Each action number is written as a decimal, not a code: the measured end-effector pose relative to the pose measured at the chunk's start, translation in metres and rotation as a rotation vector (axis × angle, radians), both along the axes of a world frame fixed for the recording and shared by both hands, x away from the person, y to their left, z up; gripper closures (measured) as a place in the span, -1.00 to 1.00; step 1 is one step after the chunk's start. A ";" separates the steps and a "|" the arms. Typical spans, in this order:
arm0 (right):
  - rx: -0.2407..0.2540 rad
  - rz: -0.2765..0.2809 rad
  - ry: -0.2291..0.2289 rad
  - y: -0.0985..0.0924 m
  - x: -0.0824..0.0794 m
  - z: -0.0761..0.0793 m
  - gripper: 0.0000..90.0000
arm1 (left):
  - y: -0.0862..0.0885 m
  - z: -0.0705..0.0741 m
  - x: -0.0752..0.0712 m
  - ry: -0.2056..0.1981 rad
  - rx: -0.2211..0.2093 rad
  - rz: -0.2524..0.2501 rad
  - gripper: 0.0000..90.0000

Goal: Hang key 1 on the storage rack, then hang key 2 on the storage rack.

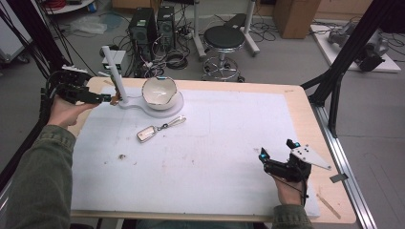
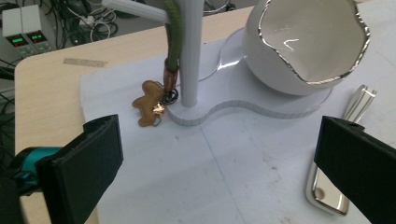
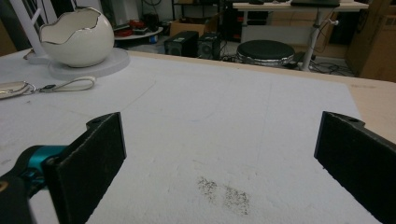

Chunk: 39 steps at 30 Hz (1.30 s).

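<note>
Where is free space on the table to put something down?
The white mat is bare between the silver keyring and the right gripper. It is crowded at the far left, around the stand and bowl.

From my right tool (image 3: 219,154) I look along its two black jaws, standing wide apart with nothing between them, over the white mat (image 3: 224,116) on the bench (image 3: 373,100). A dark smudge (image 3: 224,191) sits just ahead. Far left, a white egg-shaped bowl (image 3: 77,37) rests on a round white base (image 3: 93,65), a metal keyfob (image 3: 11,88) with a looped strap (image 3: 70,85) near it. Beyond the bench stands a black stool (image 3: 266,51).
</note>
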State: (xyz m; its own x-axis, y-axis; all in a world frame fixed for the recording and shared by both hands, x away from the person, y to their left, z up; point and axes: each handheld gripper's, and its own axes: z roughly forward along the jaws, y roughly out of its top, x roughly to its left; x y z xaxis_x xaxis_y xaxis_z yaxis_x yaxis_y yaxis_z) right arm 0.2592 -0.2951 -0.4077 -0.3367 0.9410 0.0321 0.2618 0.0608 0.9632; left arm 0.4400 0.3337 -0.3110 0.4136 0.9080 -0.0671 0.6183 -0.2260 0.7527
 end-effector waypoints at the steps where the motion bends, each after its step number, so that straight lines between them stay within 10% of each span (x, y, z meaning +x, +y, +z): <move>1: 0.001 0.001 0.000 0.000 0.000 0.000 -0.98 | -0.003 0.001 -0.002 -0.008 0.002 -0.006 -0.96; 39: 0.011 0.013 -0.011 0.001 0.001 0.000 -0.98 | -0.099 -0.018 -0.007 -0.005 0.008 -0.215 -0.96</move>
